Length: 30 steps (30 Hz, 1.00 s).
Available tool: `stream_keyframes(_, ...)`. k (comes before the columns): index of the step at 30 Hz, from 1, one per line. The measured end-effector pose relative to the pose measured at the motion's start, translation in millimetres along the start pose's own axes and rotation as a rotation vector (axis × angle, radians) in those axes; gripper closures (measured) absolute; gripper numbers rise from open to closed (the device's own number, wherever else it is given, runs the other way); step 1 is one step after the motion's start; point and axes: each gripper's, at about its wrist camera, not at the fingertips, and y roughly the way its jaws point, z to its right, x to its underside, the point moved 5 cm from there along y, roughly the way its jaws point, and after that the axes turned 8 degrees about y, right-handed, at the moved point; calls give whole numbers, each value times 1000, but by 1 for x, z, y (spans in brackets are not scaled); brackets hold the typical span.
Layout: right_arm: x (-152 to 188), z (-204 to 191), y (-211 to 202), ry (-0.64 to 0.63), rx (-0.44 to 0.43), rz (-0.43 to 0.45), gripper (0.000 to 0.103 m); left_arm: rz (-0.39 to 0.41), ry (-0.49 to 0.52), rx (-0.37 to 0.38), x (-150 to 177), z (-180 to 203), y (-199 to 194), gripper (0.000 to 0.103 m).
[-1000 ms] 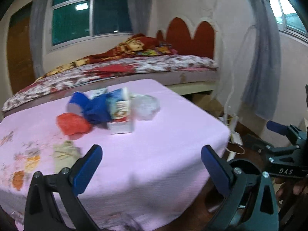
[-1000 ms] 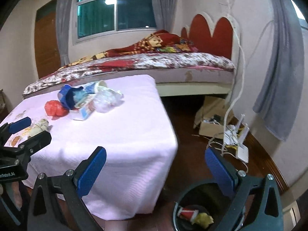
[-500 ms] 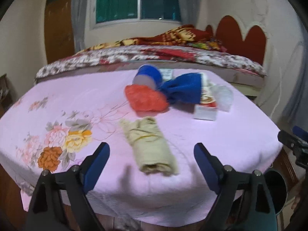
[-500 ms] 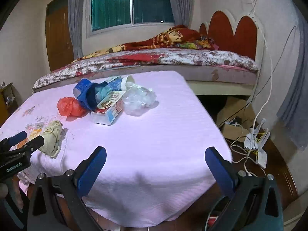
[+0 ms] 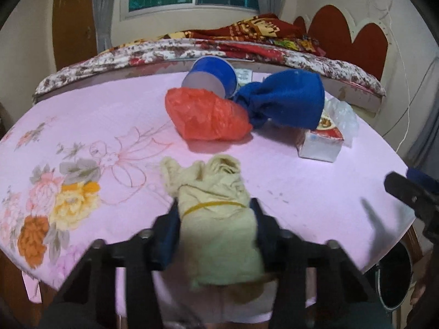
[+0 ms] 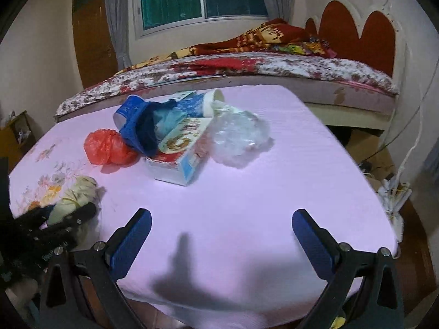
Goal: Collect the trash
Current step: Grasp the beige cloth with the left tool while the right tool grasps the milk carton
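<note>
In the left wrist view, my left claw (image 5: 215, 226) sat low in the frame, its fingers pressed on both sides of the yellow rag (image 5: 216, 219) at the near edge of the desk (image 5: 315, 192). Above it lay the red bag (image 5: 205, 118), blue cup (image 5: 210, 76), blue cloth (image 5: 288, 101) and carton (image 5: 321, 145).

In the right wrist view, my right claw (image 6: 219, 235) stood wide apart, holding nothing, over the pink desk (image 6: 247, 192). The rag (image 6: 74, 200) lay at lower left in the left claw (image 6: 68, 213); the clear plastic (image 6: 238, 134) lay right of the carton (image 6: 181, 153).
</note>
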Motion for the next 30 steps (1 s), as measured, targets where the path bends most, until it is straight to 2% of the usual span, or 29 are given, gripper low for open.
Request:
stream_keyframes(2,-5,-8,10,0,-23,-12,0,7,4,10,-5,-3,-1,68)
stream_keyframes(7,-21,-39,46,-34,-48,-66,0,28,7,-5,-16,-16,-3,69)
stream_keyframes(9,-25,-51,60,-61,-47,-94,3,26,3,-5,-20,-20,-1,69)
stream_keyframes(11,-29,-61,73,-87,-39,-119,15,31,-6,-7,-22,-26,-1,69)
stream_keyframes(16,-36,-72,109,-83,-7,-195,20,26,-21,-5,-24,-36,3,69)
stream_keyframes(19,-42,-70,117,-76,12,-195,21,21,-23,0,-23,-37,4,69)
stream_keyframes(21,-45,-66,119,-68,22,-195,27,17,-20,5,-23,-37,5,69)
stream_keyframes(23,-48,-62,118,-60,17,-194,40,15,-17,11,-22,-35,5,69)
stream_keyframes(30,-36,-43,87,-58,0,-167,50,25,-13,29,-22,-25,-7,69)
